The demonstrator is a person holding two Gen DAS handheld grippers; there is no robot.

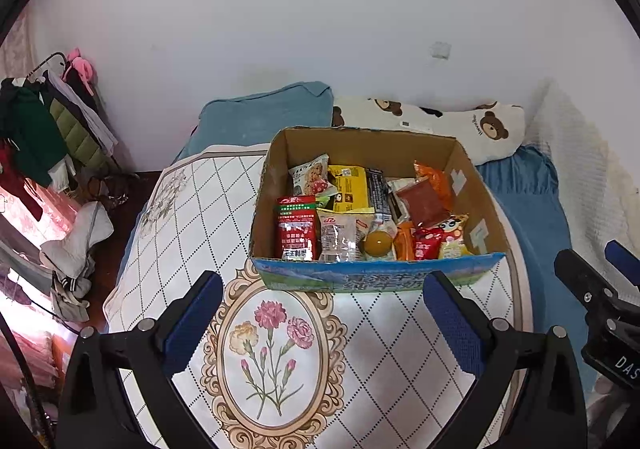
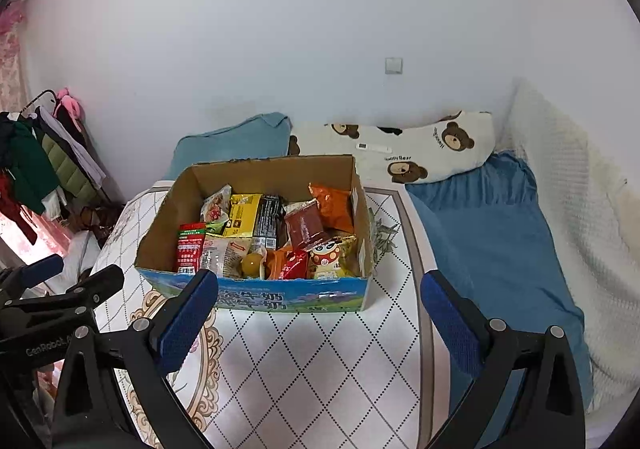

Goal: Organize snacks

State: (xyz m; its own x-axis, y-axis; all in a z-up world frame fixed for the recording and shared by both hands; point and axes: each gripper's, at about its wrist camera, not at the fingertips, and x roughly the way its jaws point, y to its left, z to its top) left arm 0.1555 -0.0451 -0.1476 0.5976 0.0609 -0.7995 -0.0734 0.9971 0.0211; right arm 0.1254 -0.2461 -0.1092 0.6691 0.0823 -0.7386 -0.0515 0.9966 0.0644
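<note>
Two tools, both spread wide, empty: left tool (image 1: 324,313), right tool (image 2: 320,313). Box (image 1: 372,277) full of snacks (image 1: 360,217) sits on tabletop (image 1: 400,349), just ahead of both. Bear pillow (image 2: 420,153) on bed behind.

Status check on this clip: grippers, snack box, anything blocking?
Left gripper open, empty, short of the box. Right gripper open, empty, alongside. Cardboard box on the patterned mat, full of snack packets. Nothing in the way.
</note>
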